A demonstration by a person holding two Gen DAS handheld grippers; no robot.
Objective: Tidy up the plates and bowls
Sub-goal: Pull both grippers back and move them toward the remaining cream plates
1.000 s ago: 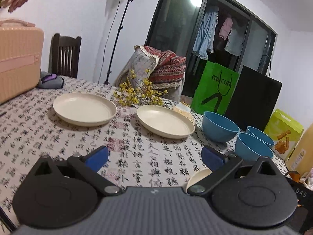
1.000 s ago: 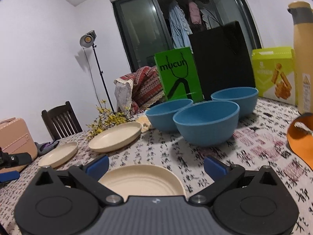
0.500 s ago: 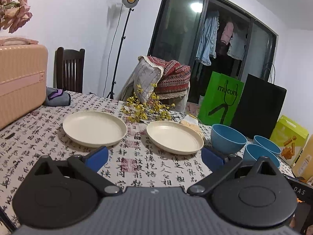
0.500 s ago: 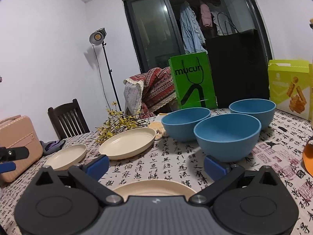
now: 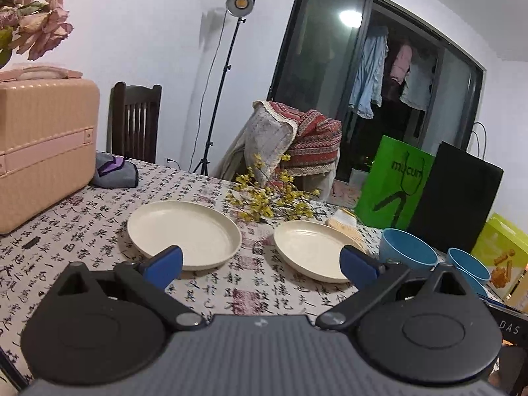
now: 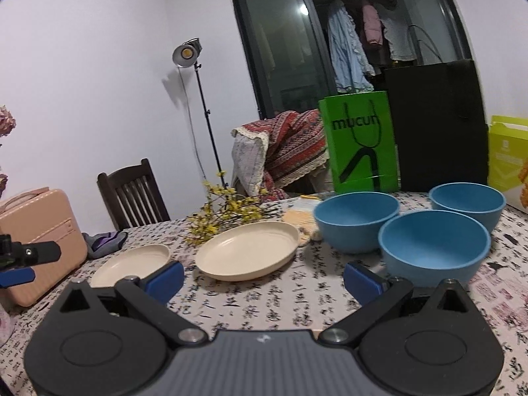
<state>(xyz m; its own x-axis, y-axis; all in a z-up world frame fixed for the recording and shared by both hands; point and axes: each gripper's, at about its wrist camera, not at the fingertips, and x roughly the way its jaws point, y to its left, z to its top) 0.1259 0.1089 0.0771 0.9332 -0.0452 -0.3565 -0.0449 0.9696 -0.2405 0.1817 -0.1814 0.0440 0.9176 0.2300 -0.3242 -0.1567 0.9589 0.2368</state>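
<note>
While both tools, left tool [image 5: 260, 262] and right tool [image 6: 263, 279], hang spread and empty, pinch the nearer cream plate [image 6: 247, 250] by its rim for stacking.

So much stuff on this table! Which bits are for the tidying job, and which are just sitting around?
For the job:
- two cream plates
- three blue bowls

Just lying about:
- pink case
- yellow flower sprigs
- grey-purple cloth
- green bag
- black bag
- yellow-green box

Nearest blue bowl [image 5: 475, 284] mostly hidden behind left gripper [image 5: 260, 264]; yellow-green box [image 6: 510, 161] cut off.
</note>
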